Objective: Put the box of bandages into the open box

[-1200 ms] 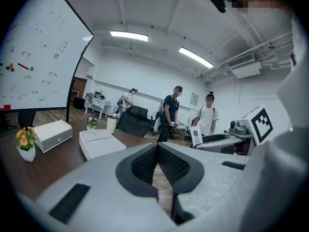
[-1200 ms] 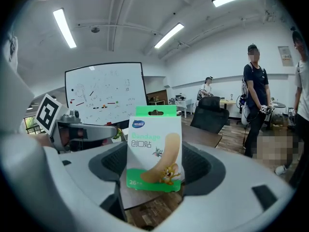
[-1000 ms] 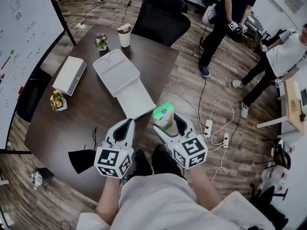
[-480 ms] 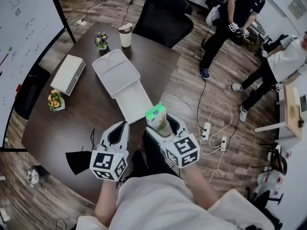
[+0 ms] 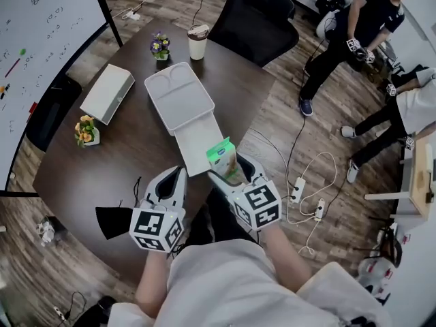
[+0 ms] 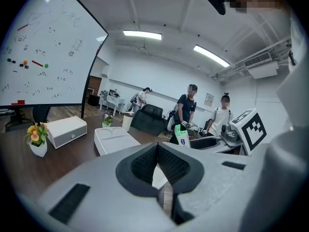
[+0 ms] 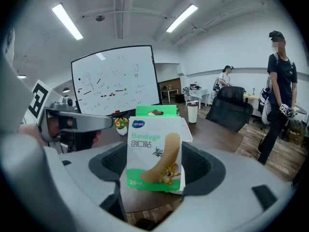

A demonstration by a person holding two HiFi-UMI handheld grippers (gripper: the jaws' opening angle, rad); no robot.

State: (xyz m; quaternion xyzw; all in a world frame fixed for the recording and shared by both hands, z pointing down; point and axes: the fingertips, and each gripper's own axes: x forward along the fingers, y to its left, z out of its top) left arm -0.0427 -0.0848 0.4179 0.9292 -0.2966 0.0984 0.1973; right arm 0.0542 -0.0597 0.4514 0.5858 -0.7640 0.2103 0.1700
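Head view: the right gripper [image 5: 231, 171] pinches the box of bandages [image 5: 222, 155] upright by the near end of the open box [image 5: 193, 136], probably lining up the drop. Left gripper view: the left gripper [image 6: 157, 149] has its jaws pressed together on nothing and looks parked aside. Right gripper view: the carton sits squarely between the pads, so the hold looks secure.

The open box [image 5: 178, 94] lies in the middle of the table [image 5: 102, 176], running from the far side to the near edge. Left of it sits a closed box [image 5: 107, 92], with a flowerpot [image 5: 86, 131] just nearer. A cup [image 5: 197, 41] and second flowerpot [image 5: 161, 46] stand at the far edge, a chair [image 5: 255, 16] behind them. The bandage box [image 5: 223, 159] sits between the right gripper's [image 5: 231, 169] jaws at the open box's near right corner. The left gripper [image 5: 172, 177] is beside it, to the left.
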